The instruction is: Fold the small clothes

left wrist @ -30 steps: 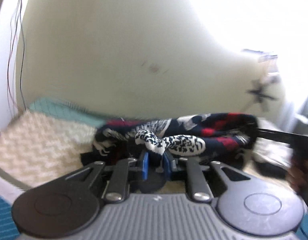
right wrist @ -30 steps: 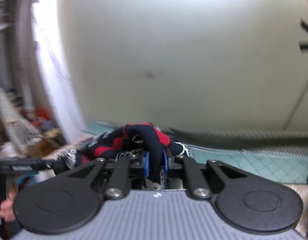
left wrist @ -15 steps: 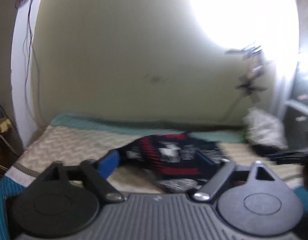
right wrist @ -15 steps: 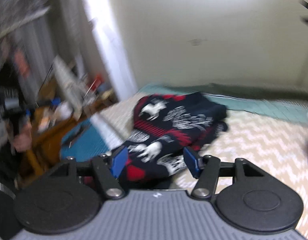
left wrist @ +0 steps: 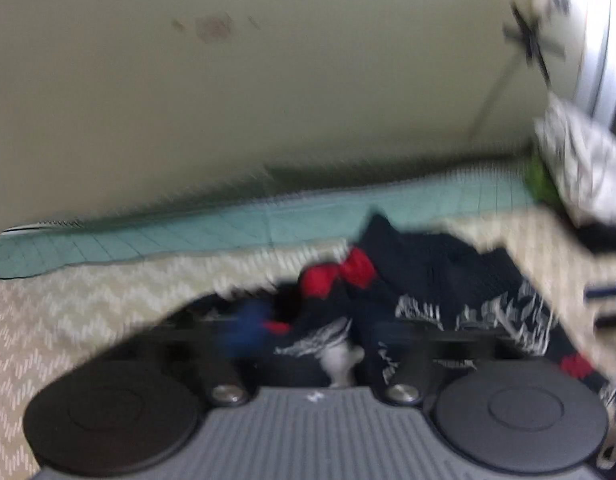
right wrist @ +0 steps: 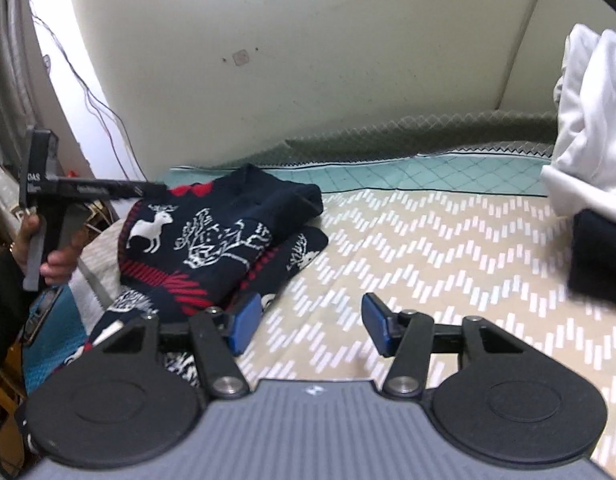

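**Inspection: Folded Sweater on Bed, Both Tools Free**

Left wrist view. The picture was heavily blurred. The navy, red and white patterned sweater [left wrist: 435, 280] was recorded lying on the zigzag-patterned bed cover [left wrist: 68, 320], directly ahead of the left tool [left wrist: 327, 336]. One blue pad [left wrist: 248, 328] was made out at the left, and fabric was seen across the space where the other would stand; whether the left tool was spread or closed on cloth could not be told. A white bundle [left wrist: 579, 168] was noted at the far right.

Right wrist view. The sweater [right wrist: 212, 236] was found resting in a compact, layered fold near the left edge of the bed cover [right wrist: 447, 240], close to the wall [right wrist: 308, 60]. The right tool [right wrist: 311, 328] was observed spread wide and empty, poised above bare cover just beside the sweater's near corner, its left pad [right wrist: 246, 322] overlapping the hem in the picture. The left hand [right wrist: 56, 256] was seen gripping its tool's handle beyond the sweater. White cloth [right wrist: 587, 120] and a dark folded item [right wrist: 599, 256] were noted at the right.

Assessment. The fold was judged largely complete. It is recommended that loose lower edges be tucked flush and the stack pressed flat, with cloth taken only at the hem so the layers beneath are not dragged.
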The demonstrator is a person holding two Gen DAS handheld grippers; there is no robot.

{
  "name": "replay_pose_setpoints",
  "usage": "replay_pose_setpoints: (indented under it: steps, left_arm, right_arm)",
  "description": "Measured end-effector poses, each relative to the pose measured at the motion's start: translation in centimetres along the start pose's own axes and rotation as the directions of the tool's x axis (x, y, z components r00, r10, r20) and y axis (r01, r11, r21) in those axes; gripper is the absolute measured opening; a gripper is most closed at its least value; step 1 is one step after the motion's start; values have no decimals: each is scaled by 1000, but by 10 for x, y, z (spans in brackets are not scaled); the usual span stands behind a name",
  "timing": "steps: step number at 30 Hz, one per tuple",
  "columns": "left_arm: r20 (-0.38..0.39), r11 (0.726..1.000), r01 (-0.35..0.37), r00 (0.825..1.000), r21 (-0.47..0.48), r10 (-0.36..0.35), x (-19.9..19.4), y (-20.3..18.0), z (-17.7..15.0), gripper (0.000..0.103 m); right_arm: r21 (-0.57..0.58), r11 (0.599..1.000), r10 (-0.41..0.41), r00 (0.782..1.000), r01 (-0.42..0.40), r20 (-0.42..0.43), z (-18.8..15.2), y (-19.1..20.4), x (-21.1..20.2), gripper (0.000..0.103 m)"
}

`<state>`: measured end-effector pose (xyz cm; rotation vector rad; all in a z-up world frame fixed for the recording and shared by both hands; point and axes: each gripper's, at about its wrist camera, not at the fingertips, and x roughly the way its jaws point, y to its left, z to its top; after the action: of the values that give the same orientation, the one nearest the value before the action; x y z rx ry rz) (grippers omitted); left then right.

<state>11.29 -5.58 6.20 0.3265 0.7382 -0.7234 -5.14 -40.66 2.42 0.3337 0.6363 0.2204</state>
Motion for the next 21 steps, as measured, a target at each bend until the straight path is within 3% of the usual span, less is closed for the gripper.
replay_pose_setpoints:
  steps: [2,4,8,10,13,18,21]
  left_arm:
    - [-1,1000,14,1000,-28,-14,-18,7,-7,10]
    - [77,996,8,997,-86,-1,-62,25,-19,10]
    - [217,970,-22,973,-241,76,-166,73,-65,10]
    - [236,950,-44,964,-311,122,-201,90,-94,10]
    - [198,916,-103,961,-388,192,-220,97,-134,10]
    - [146,889,-130,966,-439,213,-213,89,-181,10]
    - [146,881,-140,963,-451,228,-217,88,-189,10]
  right_arm:
    - [-13,1000,-3,1000,3,-2,6,3,9,48]
    - [-27,1000,0,1000,0,2,13,6,14,48]
    - [-73,997,38,999,-37,8,22,20,22,48]
    - [-102,992,72,997,-71,7,26,31,29,48]
    - [-158,980,119,993,-119,-9,32,52,47,48]
    - [-324,930,167,985,-173,-46,47,103,77,48]
    - [-432,890,121,989,-144,-80,56,124,100,55]
